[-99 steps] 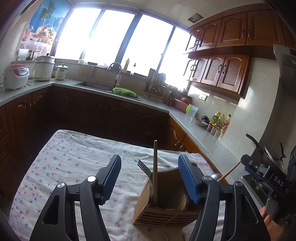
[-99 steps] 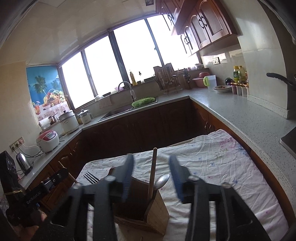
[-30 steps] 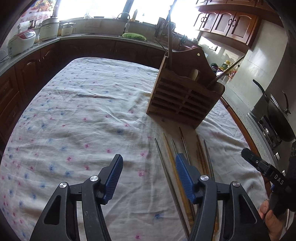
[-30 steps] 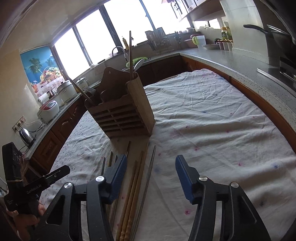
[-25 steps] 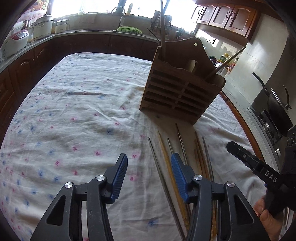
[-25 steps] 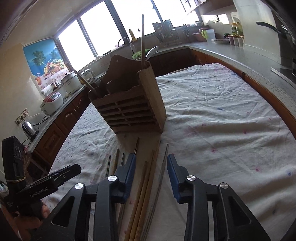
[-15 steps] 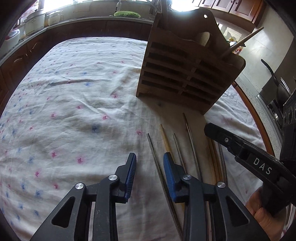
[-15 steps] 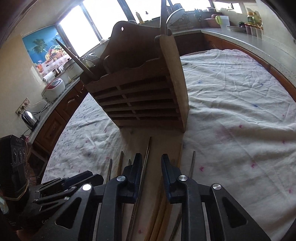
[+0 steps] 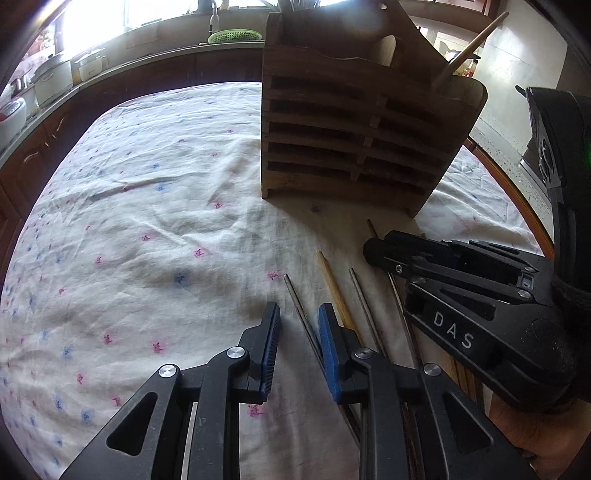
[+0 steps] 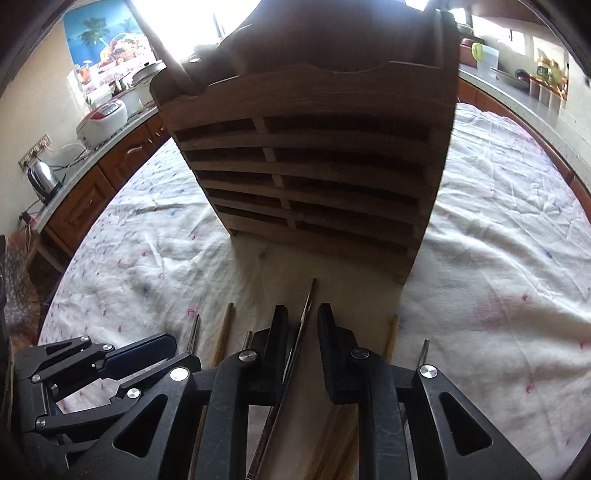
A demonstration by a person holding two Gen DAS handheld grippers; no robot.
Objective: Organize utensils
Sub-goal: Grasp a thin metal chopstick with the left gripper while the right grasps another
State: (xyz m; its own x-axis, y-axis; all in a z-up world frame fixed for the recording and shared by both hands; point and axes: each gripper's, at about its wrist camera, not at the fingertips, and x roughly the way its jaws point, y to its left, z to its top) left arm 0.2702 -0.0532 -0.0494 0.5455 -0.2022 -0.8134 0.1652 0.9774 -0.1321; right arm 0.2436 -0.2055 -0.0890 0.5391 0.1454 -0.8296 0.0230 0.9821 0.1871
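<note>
A slatted wooden utensil holder (image 9: pixel 354 140) stands on the flowered tablecloth (image 9: pixel 147 221), also close ahead in the right wrist view (image 10: pixel 314 177). Several chopsticks lie in a row in front of it. My left gripper (image 9: pixel 297 317) is low over the cloth, jaws narrowly open, with a thin metal chopstick (image 9: pixel 301 310) lying between them. My right gripper (image 10: pixel 299 319) is also narrowly open around a dark chopstick (image 10: pixel 308 299). A wooden chopstick (image 9: pixel 332 284) lies just right of the left gripper. The right gripper also shows in the left wrist view (image 9: pixel 380 247).
Wooden-handled utensils stick up from the holder (image 9: pixel 469 44). Kitchen counters ring the table, with rice cookers (image 10: pixel 107 118) and a kettle (image 10: pixel 40 177) on the left and a sink with a green basket (image 9: pixel 234 35) at the back.
Both grippers came down from above the holder to the chopsticks on the cloth and moved closer to the holder. Both jaws narrowed from wide open to a small gap around a chopstick.
</note>
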